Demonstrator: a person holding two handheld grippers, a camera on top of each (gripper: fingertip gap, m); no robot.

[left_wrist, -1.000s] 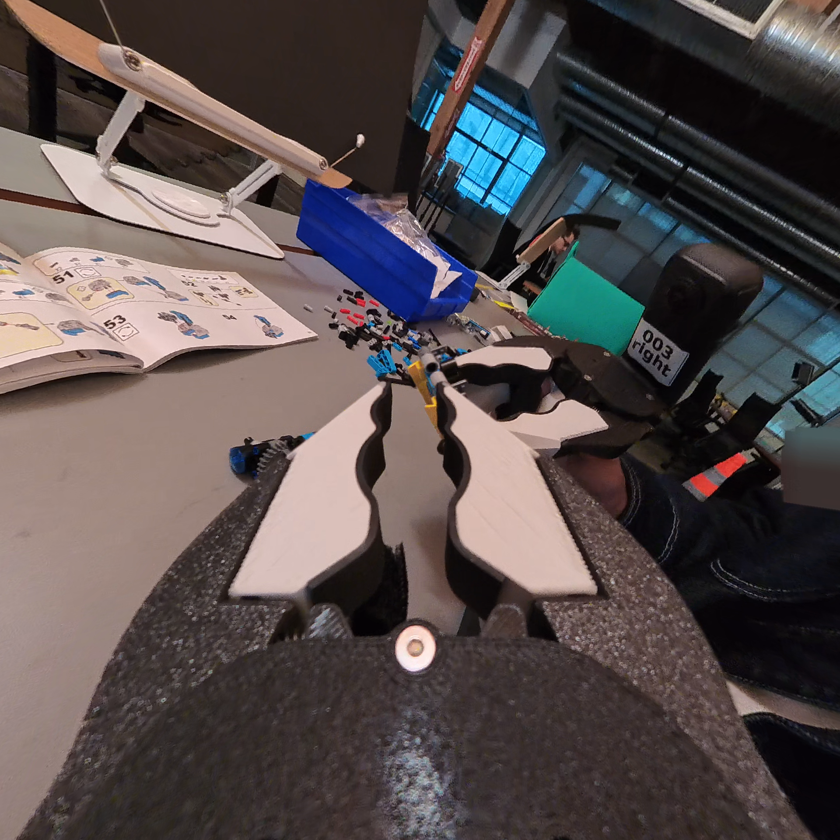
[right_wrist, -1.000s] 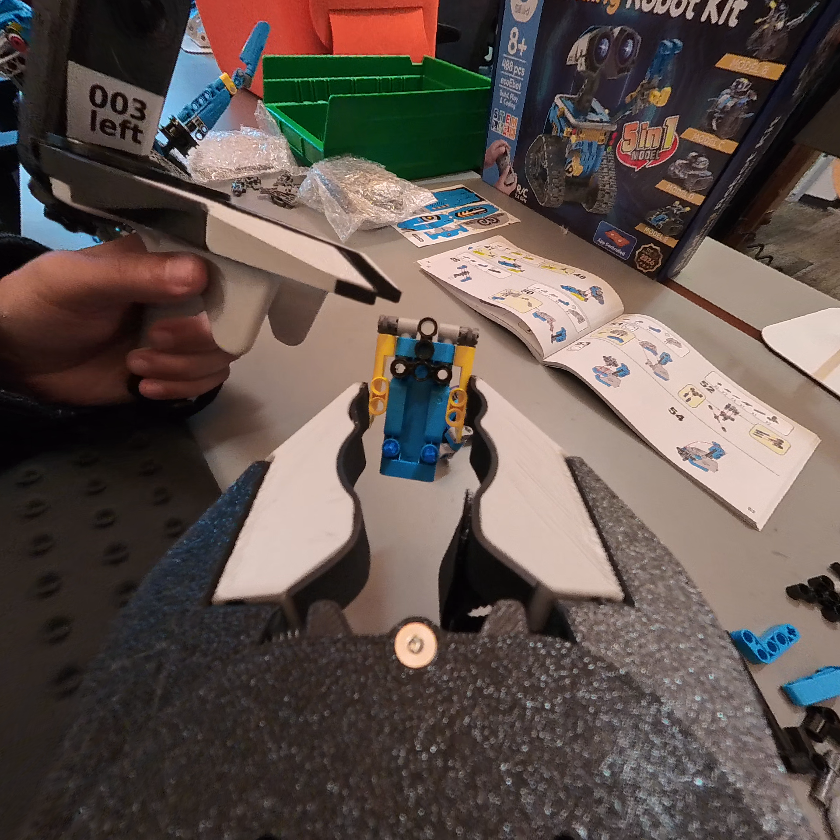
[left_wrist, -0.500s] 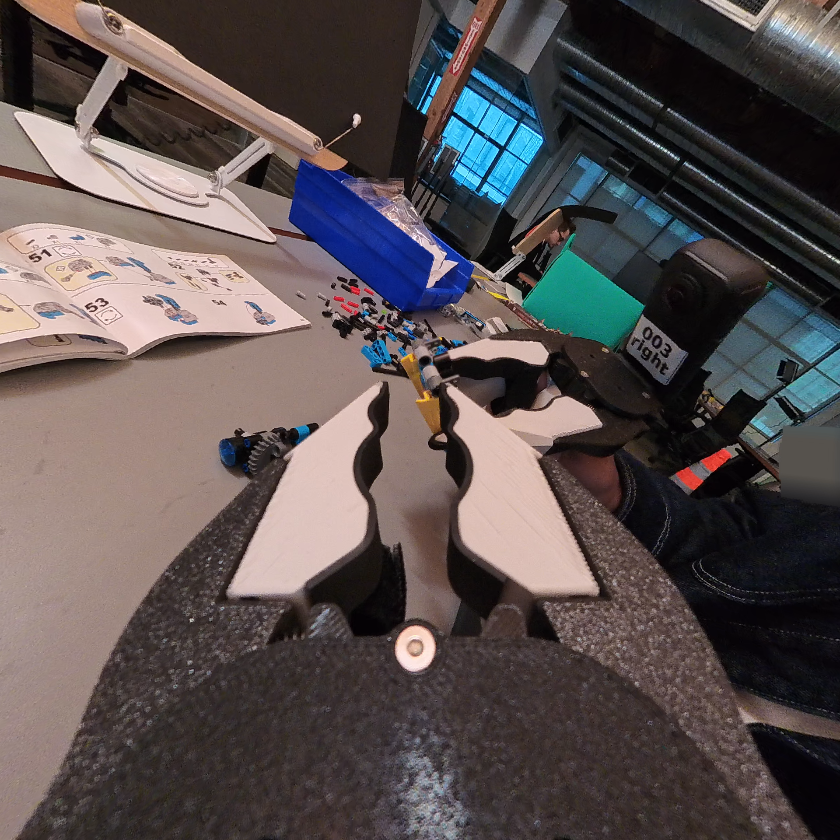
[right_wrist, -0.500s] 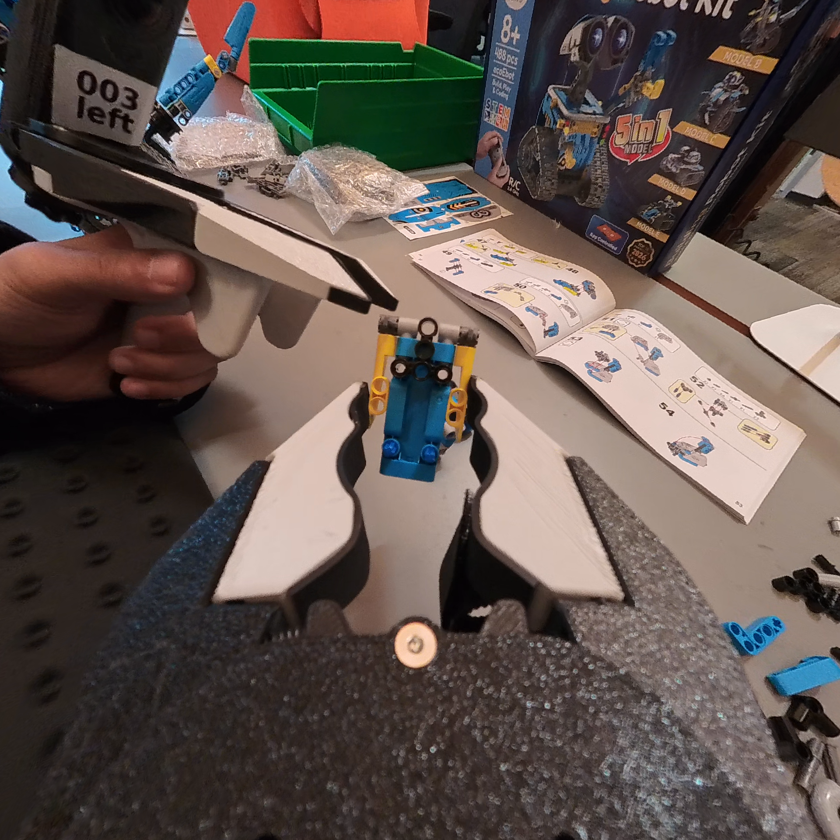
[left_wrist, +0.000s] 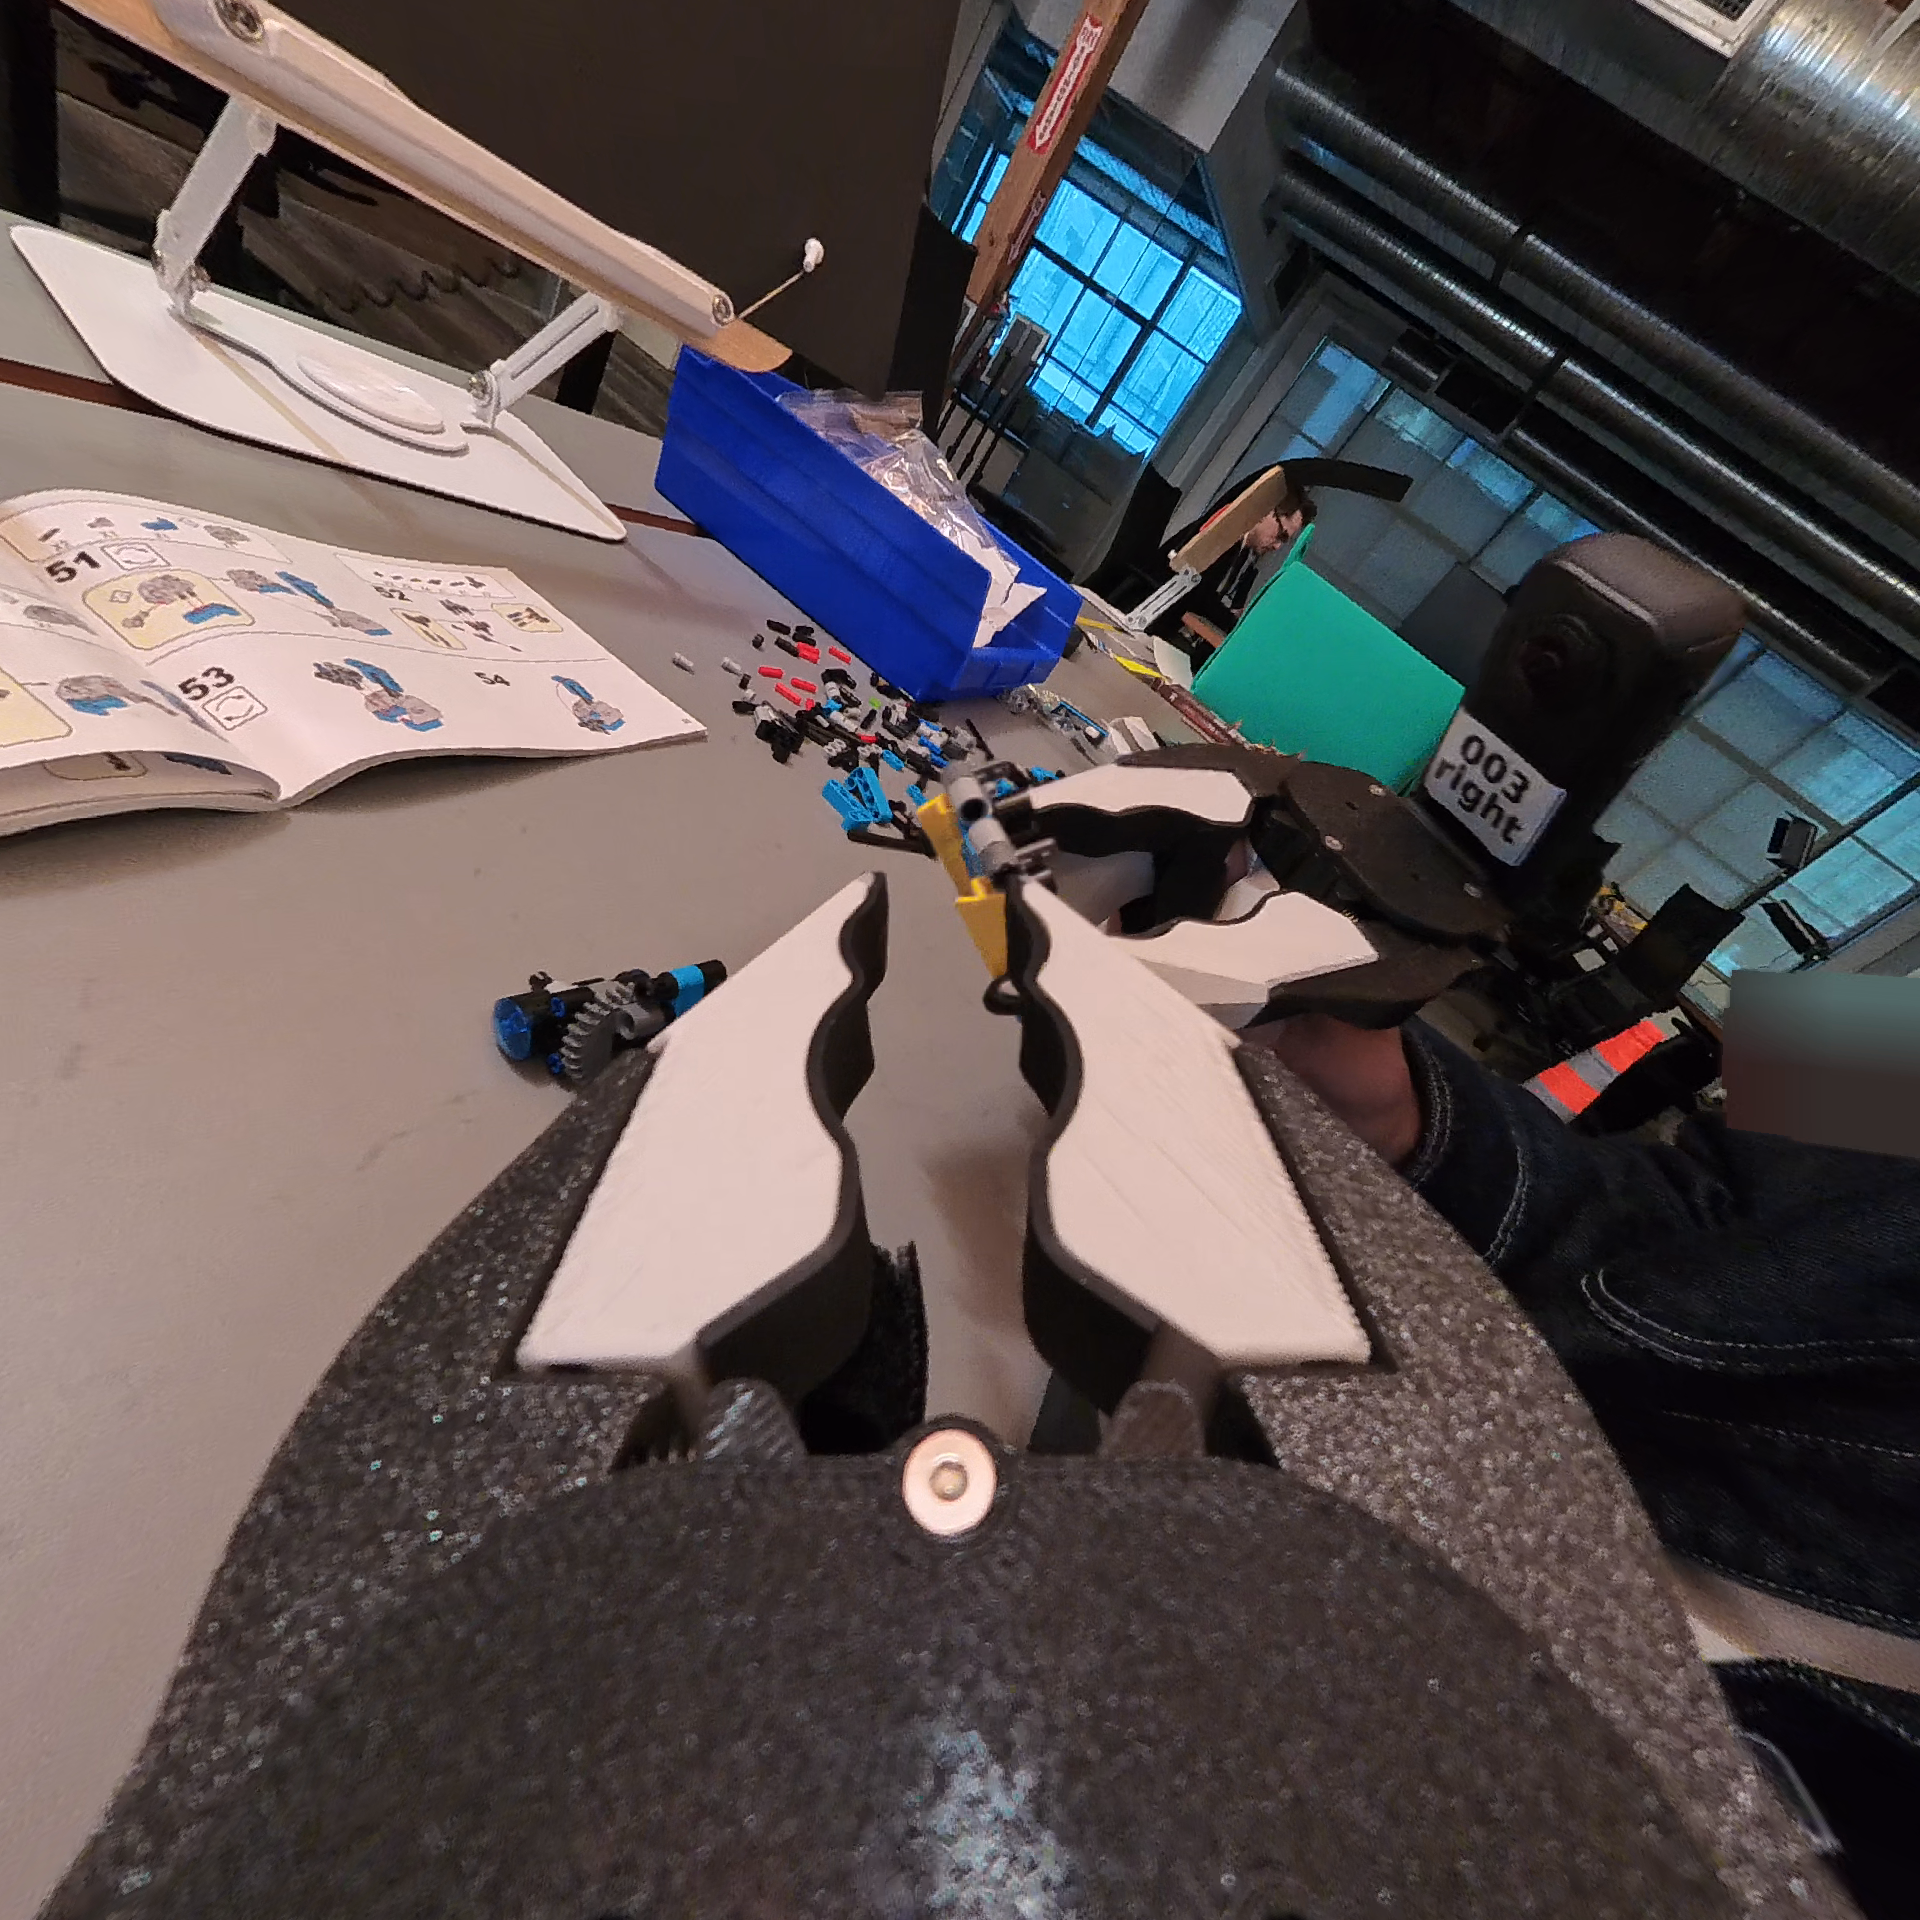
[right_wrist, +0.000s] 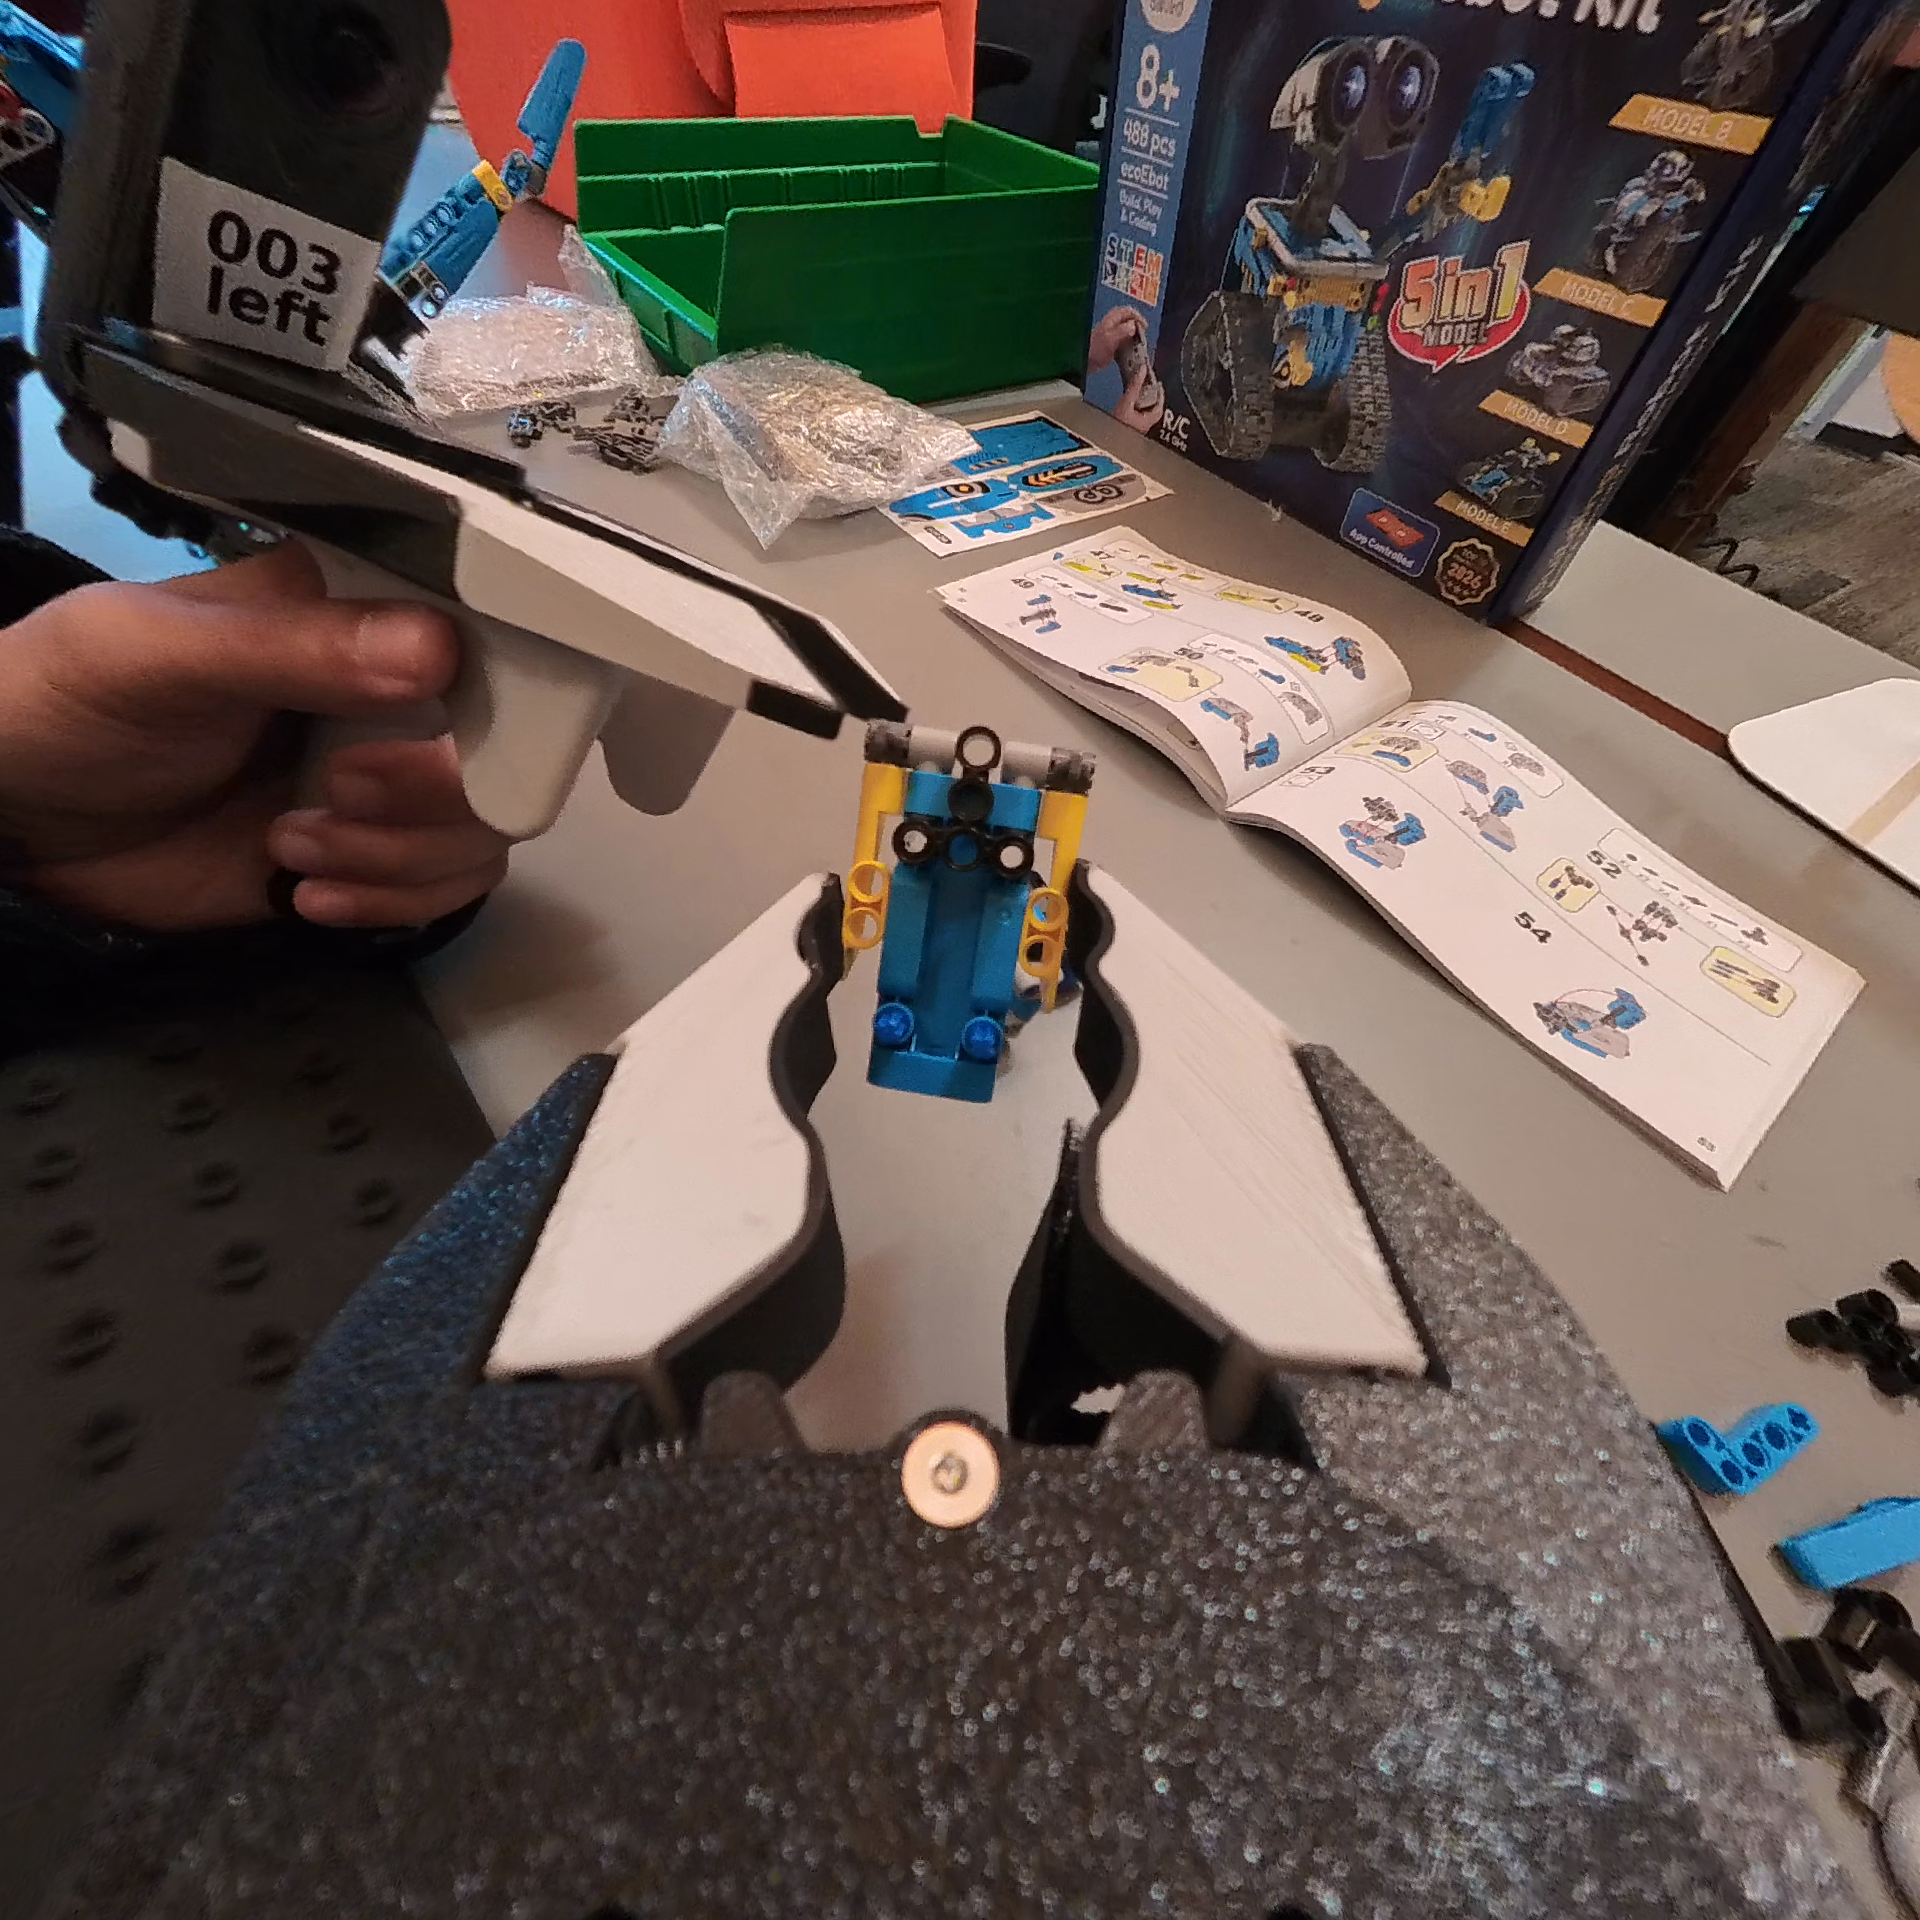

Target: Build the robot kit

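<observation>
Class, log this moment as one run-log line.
right gripper: shut on blue-and-yellow brick assembly | left gripper: open, tips beside assembly | open instruction booklet on grey table

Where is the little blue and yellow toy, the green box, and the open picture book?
blue and yellow toy point(right_wrist: 951, 925): right wrist view, on its blue middle plate.
green box point(right_wrist: 894, 249): right wrist view, on its front wall.
open picture book point(right_wrist: 1507, 883): right wrist view, on the right-hand page.

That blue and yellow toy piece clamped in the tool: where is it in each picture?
Left wrist view: the toy piece is above centre, edge-on, just past the right finger's tip.
Right wrist view: the toy piece is at centre, held between the fingertips.
Shared landmark: the open instruction booklet on the grey table.
</observation>
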